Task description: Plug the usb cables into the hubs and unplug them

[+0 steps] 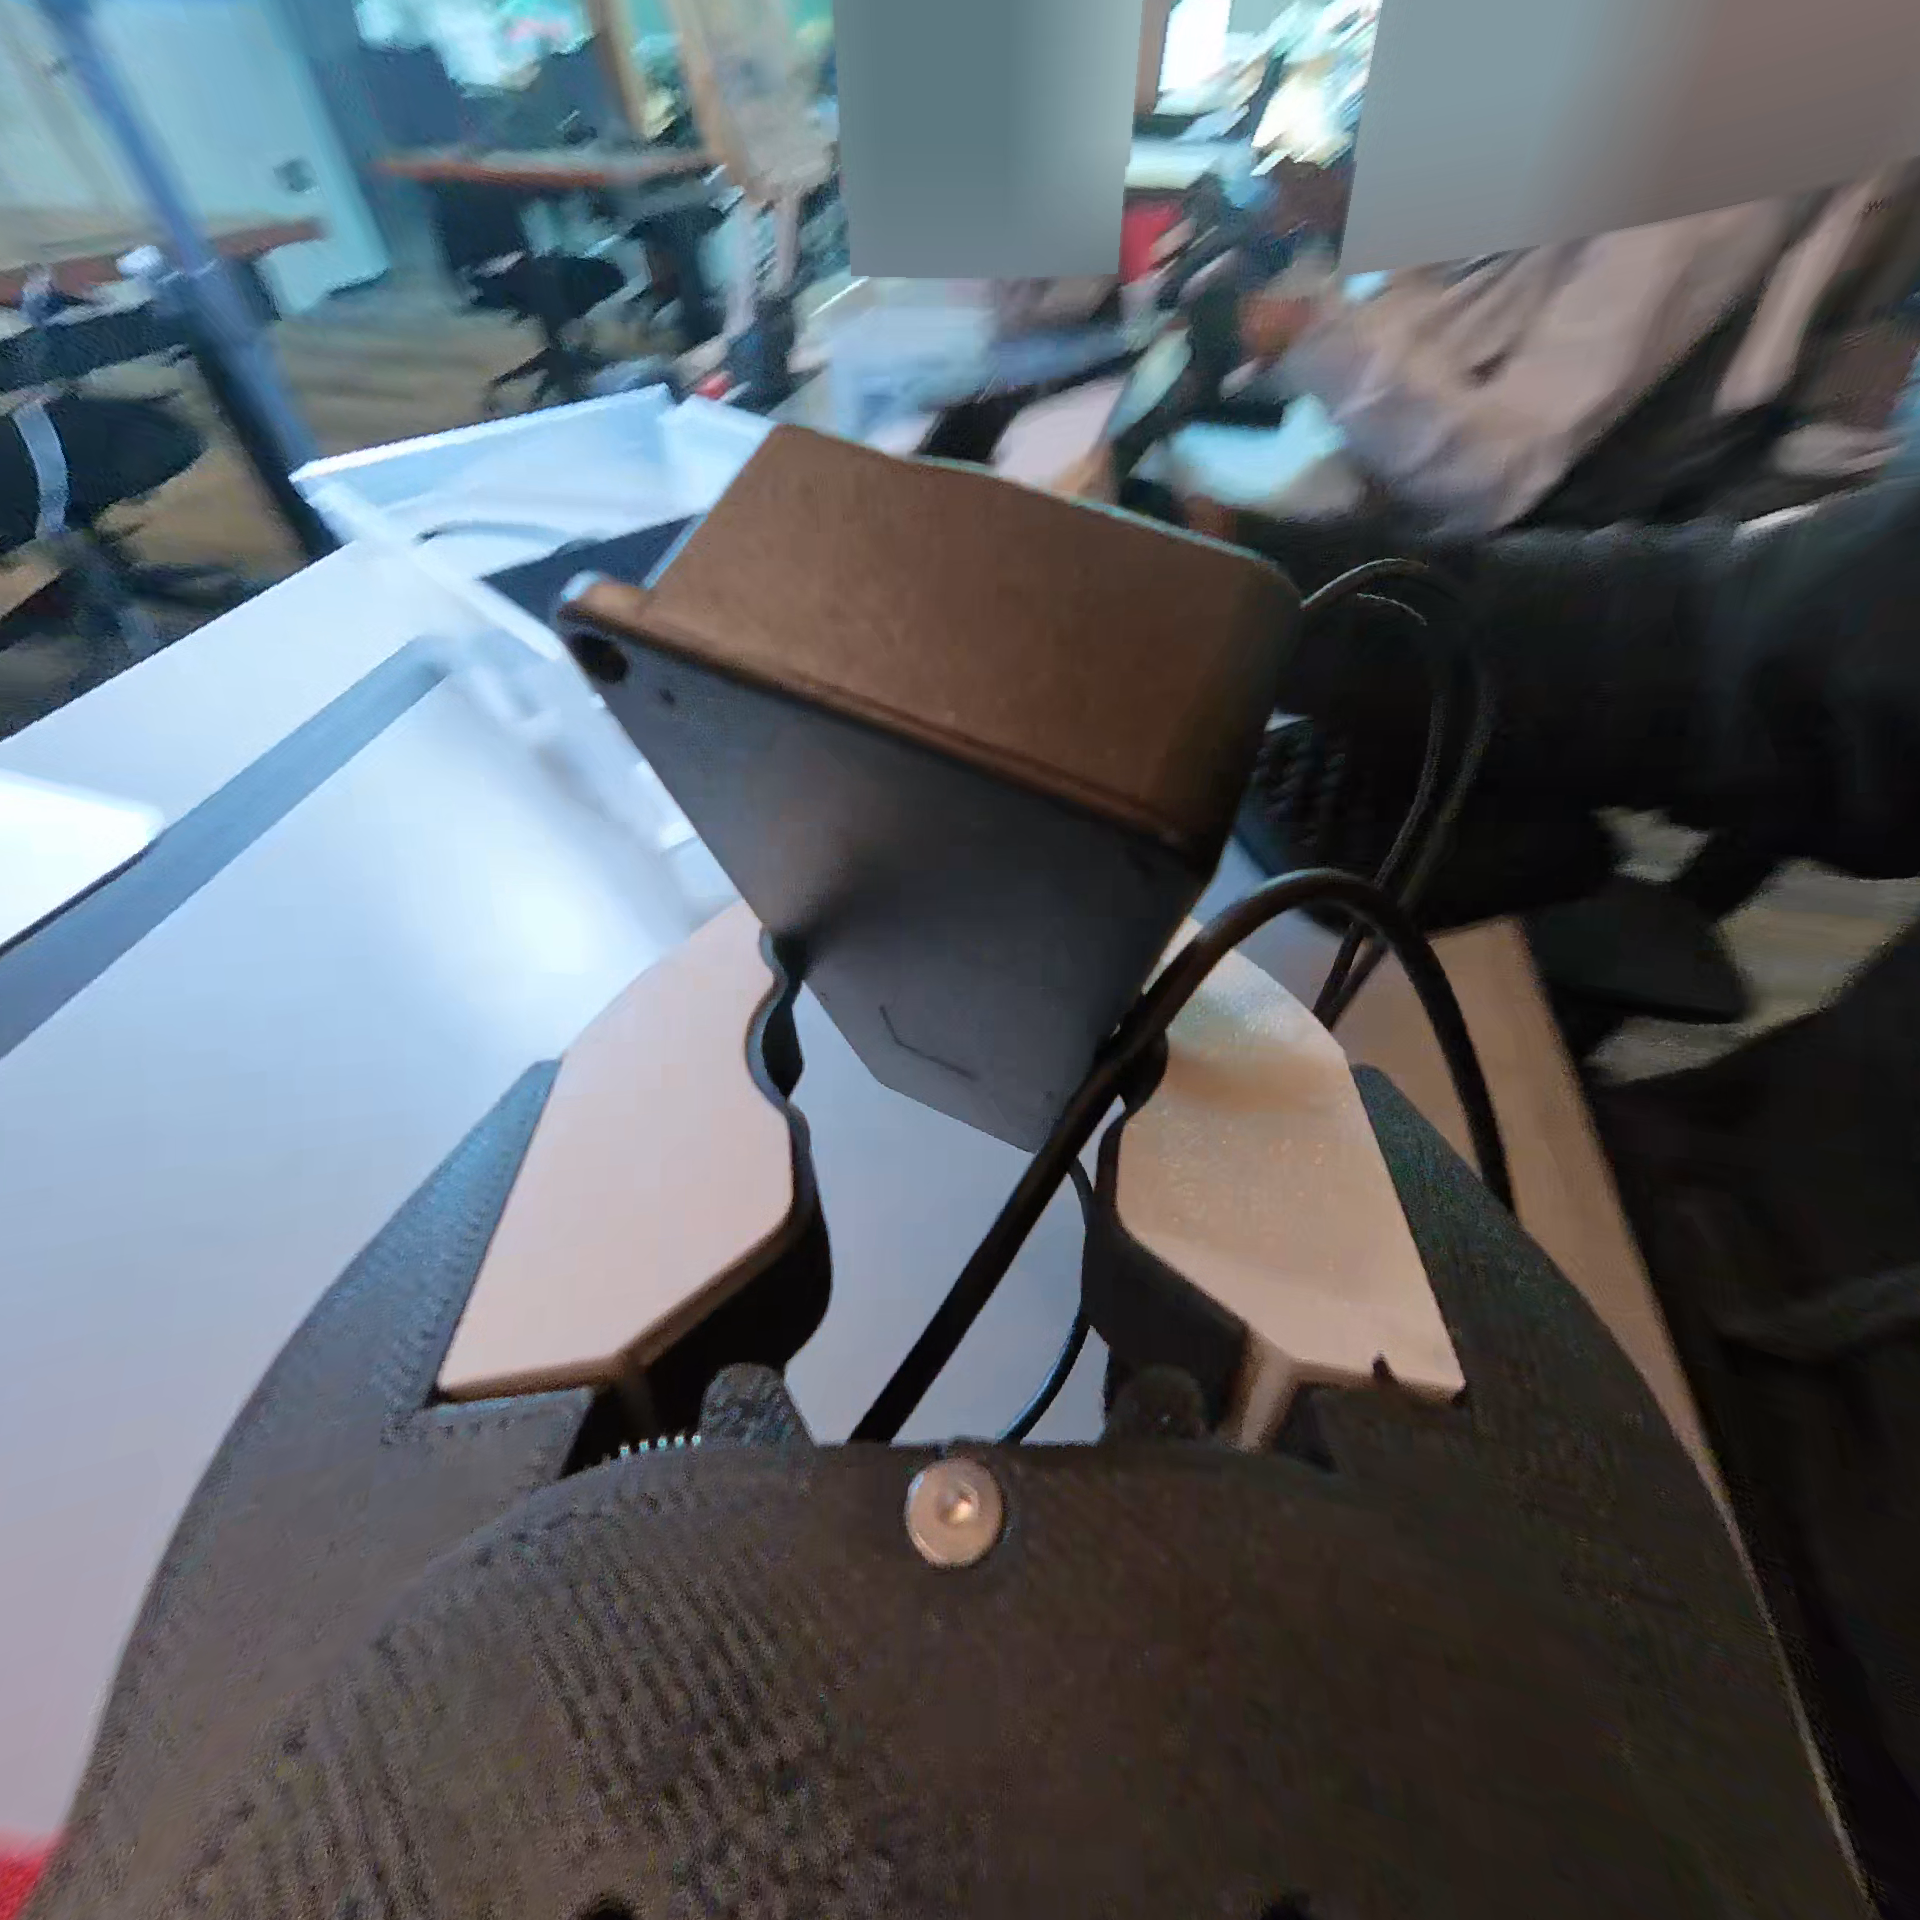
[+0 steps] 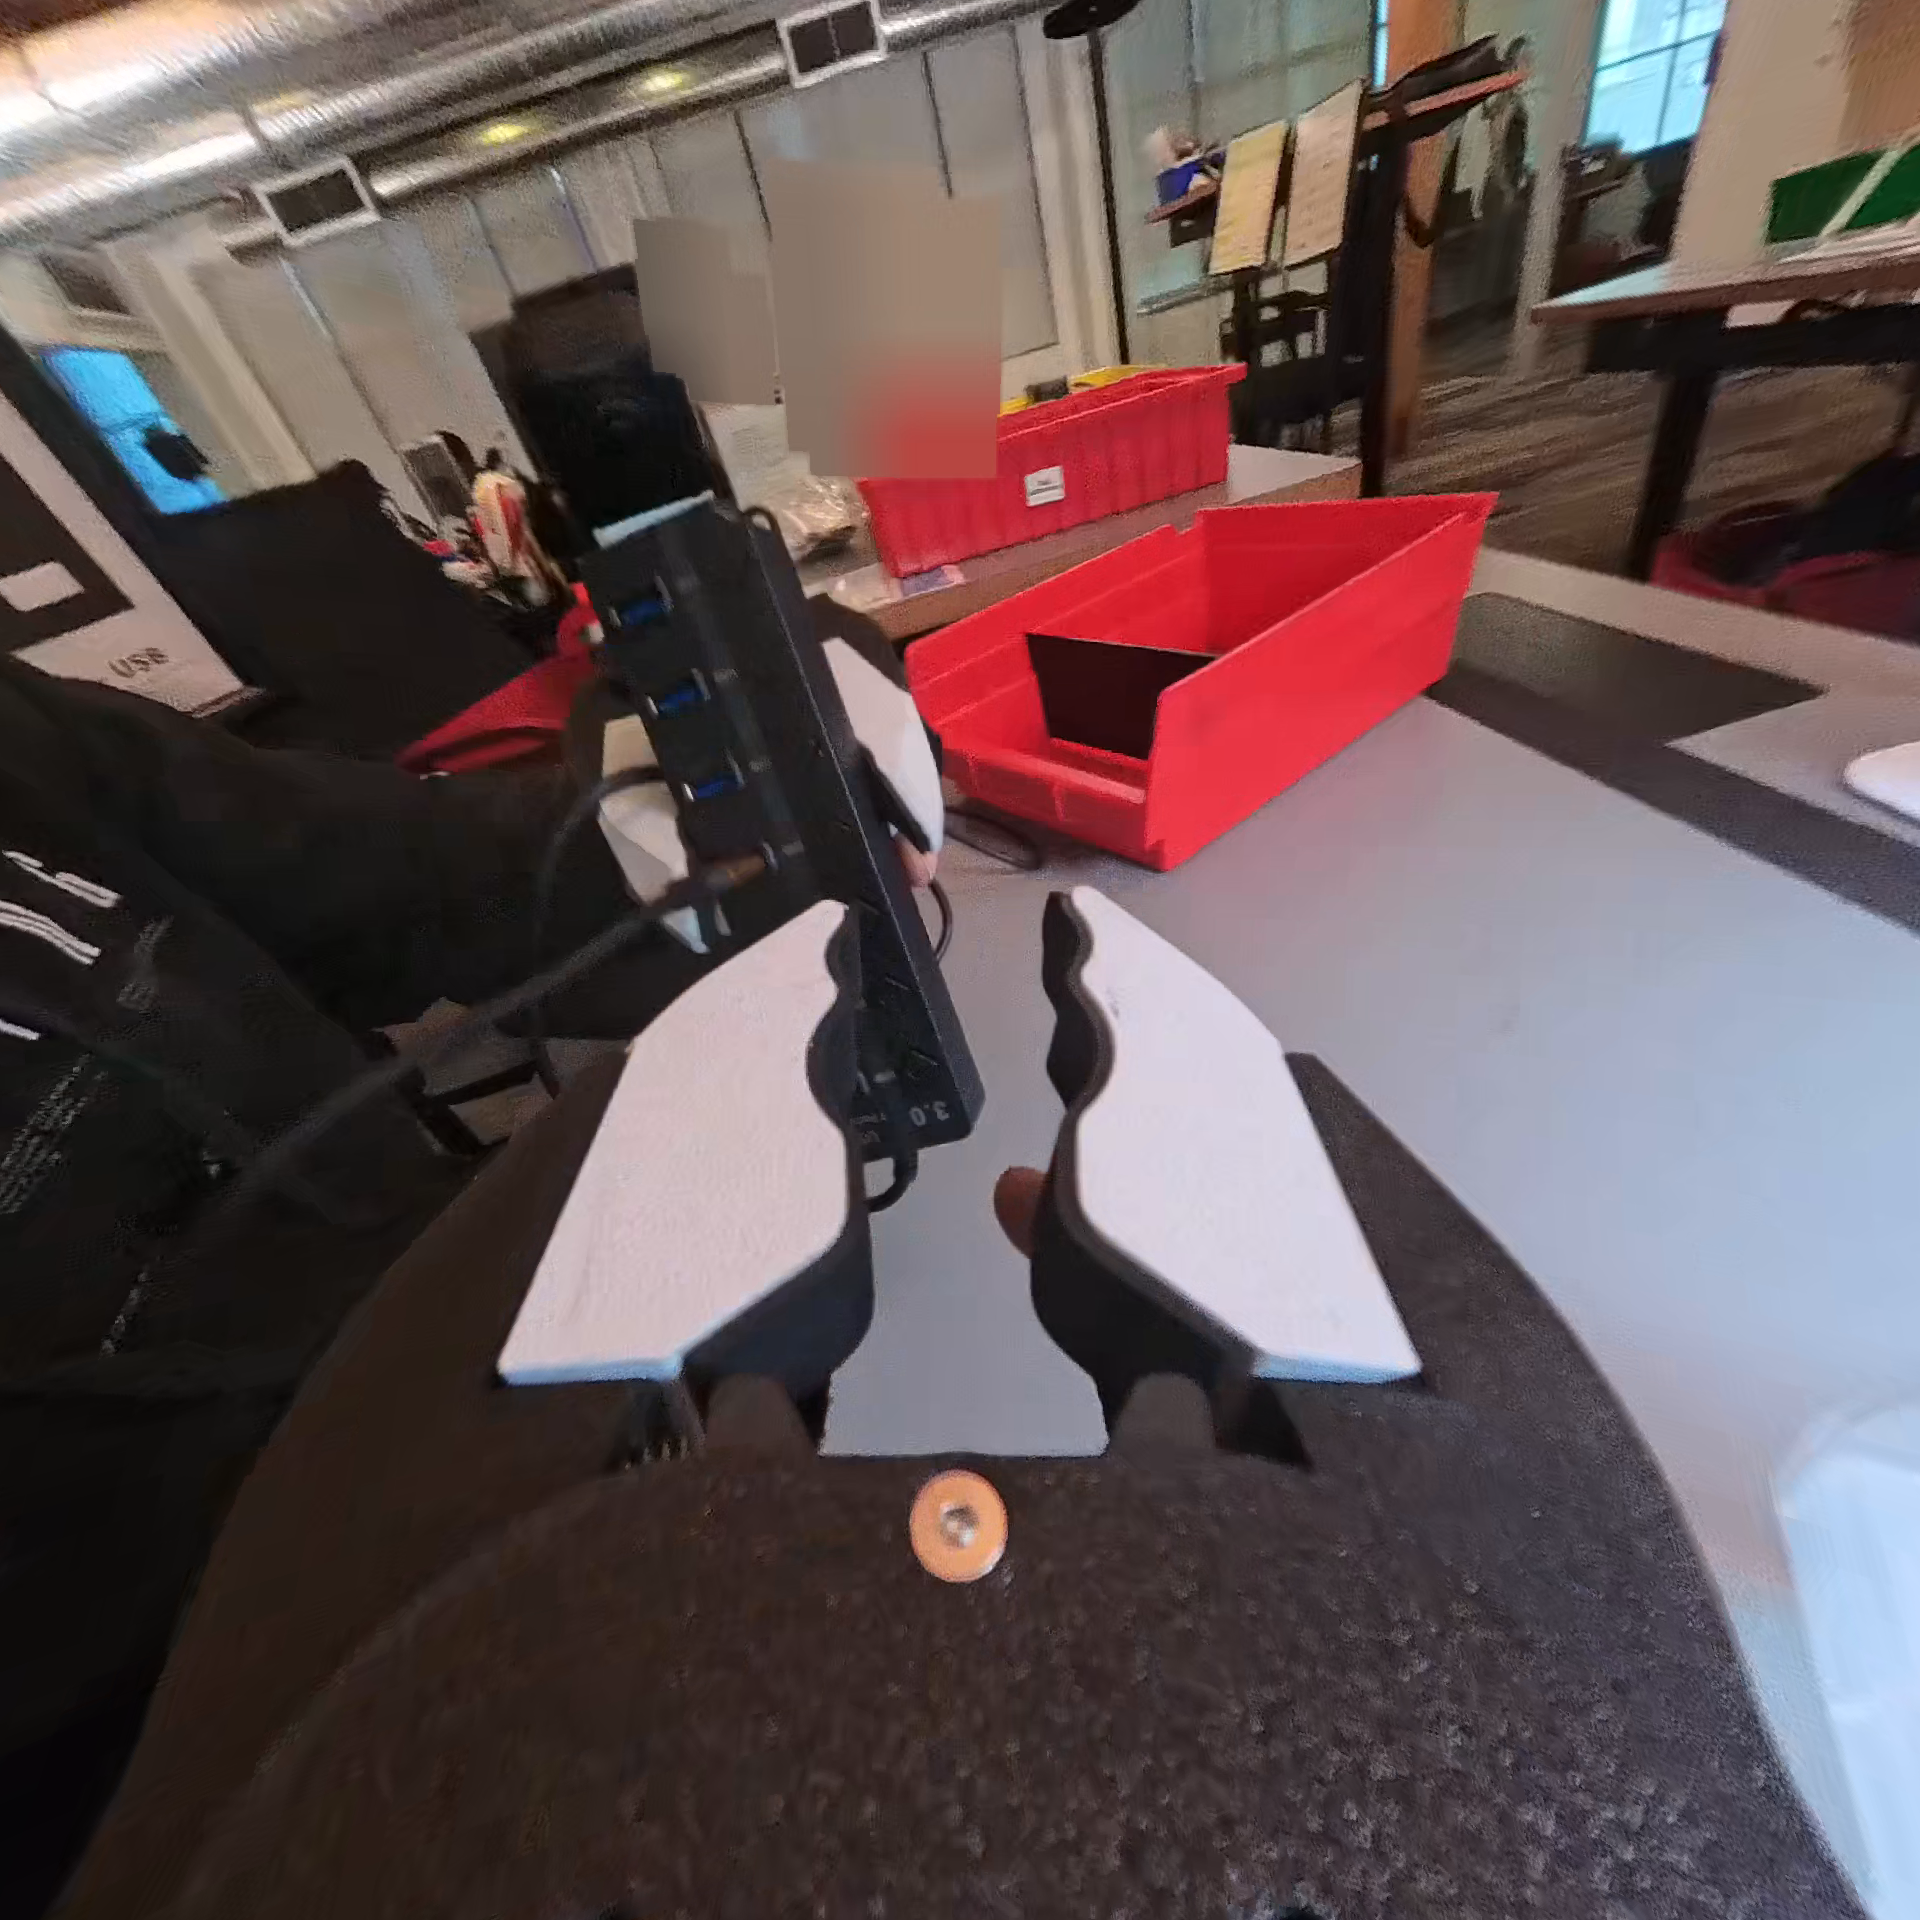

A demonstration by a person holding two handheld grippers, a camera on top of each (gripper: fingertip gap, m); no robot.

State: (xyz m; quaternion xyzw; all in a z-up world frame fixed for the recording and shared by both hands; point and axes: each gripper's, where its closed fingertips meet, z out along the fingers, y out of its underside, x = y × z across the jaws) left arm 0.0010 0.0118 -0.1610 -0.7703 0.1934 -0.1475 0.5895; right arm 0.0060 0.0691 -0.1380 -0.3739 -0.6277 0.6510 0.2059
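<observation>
My left gripper is shut on a long black USB hub and holds it up off the table, tilted. A thin black cable runs between its fingers and loops over to the right. In the right wrist view the hub stands nearly upright with blue ports along its side, clamped by the left gripper. A cable plug sits in its lowest side port. My right gripper is open. The hub's lower end lies in its gap, against the left finger.
A red bin with a black divider sits on the grey table ahead, a second red bin behind it. A black mat lies at the far right. A black sleeve reaches in from the right. Left tips to right tips: about 7 cm.
</observation>
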